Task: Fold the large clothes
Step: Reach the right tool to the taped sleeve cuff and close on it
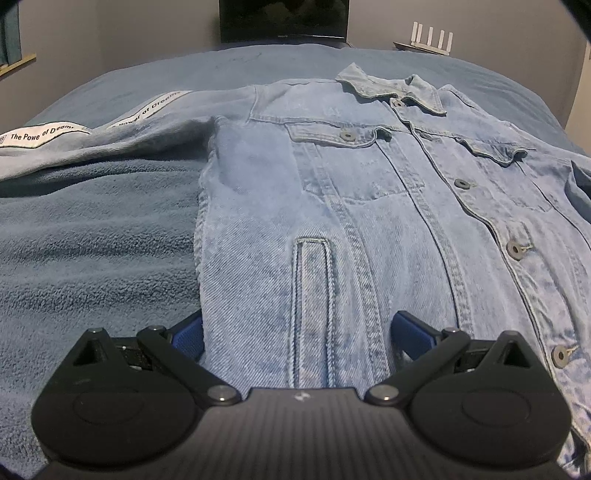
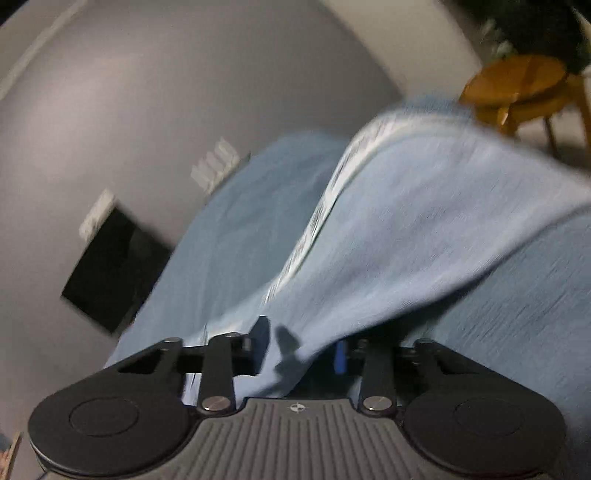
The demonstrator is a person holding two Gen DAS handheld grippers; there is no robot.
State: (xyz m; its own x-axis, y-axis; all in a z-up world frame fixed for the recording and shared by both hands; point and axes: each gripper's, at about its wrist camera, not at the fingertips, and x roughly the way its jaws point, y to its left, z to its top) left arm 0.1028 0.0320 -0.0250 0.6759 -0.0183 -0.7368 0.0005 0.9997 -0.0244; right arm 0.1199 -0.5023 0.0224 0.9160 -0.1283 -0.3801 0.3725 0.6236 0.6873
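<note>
A light-blue denim jacket [image 1: 369, 192] lies buttoned, front up, on a blue fleece blanket [image 1: 92, 240] that covers a bed. Its one sleeve [image 1: 92, 140], with a white printed tape, stretches out to the left. My left gripper [image 1: 299, 332] is open at the jacket's lower left corner, and the hem lies between its blue-padded fingers [image 1: 410, 332]. In the blurred right wrist view, my right gripper [image 2: 299, 350] has its jaws drawn in on bunched cloth of the other sleeve [image 2: 424, 221], which rises off the blanket [image 2: 535, 314].
A black screen [image 1: 284, 18] and a white router [image 1: 432, 38] stand past the bed's far edge against a grey wall. A round wooden stool [image 2: 517, 85] stands beyond the bed in the right wrist view.
</note>
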